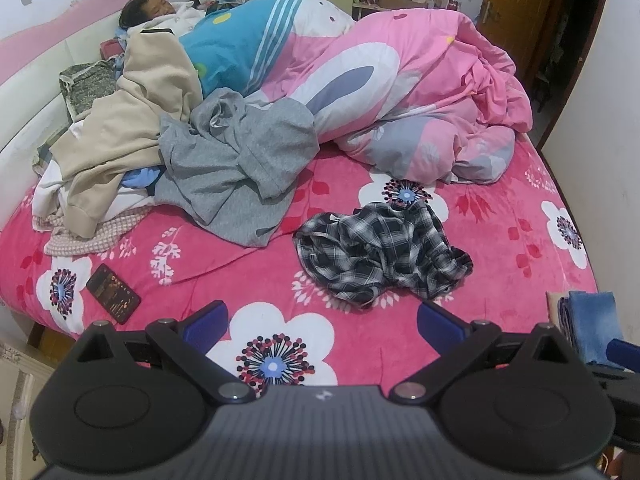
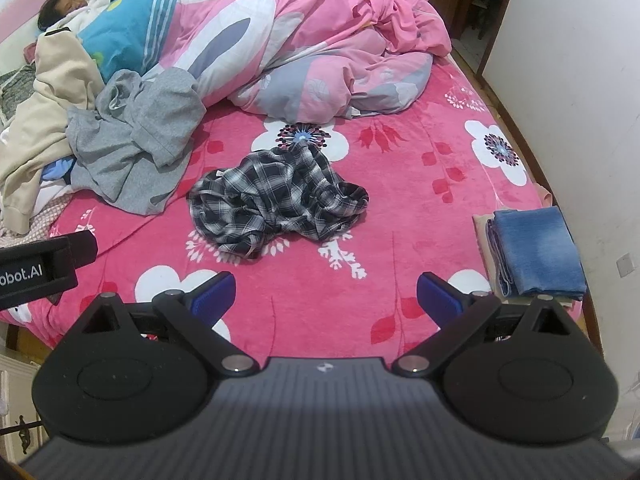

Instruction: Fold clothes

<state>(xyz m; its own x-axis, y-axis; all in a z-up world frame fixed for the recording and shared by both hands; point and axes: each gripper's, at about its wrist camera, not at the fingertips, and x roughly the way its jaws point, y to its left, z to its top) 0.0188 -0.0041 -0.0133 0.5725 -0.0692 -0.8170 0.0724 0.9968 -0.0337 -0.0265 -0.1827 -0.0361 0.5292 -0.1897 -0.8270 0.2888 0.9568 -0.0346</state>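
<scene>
A crumpled black-and-white plaid shirt (image 1: 384,252) (image 2: 276,204) lies in a heap on the pink flowered bedspread (image 1: 500,236) (image 2: 416,184). My left gripper (image 1: 322,320) hangs open near the bed's front edge, short of the shirt, with nothing between its blue pads. My right gripper (image 2: 326,292) is also open and empty, in front of the shirt and slightly to its right. A grey garment (image 1: 236,160) (image 2: 136,140) and a beige garment (image 1: 132,132) (image 2: 44,112) lie piled at the left.
A person (image 1: 148,8) (image 2: 64,4) lies under a pink and blue quilt (image 1: 400,92) (image 2: 304,40) across the far side. Folded blue jeans (image 1: 592,324) (image 2: 536,252) sit at the right edge. A dark phone (image 1: 113,293) lies front left. The left gripper's body (image 2: 44,272) shows at the left edge.
</scene>
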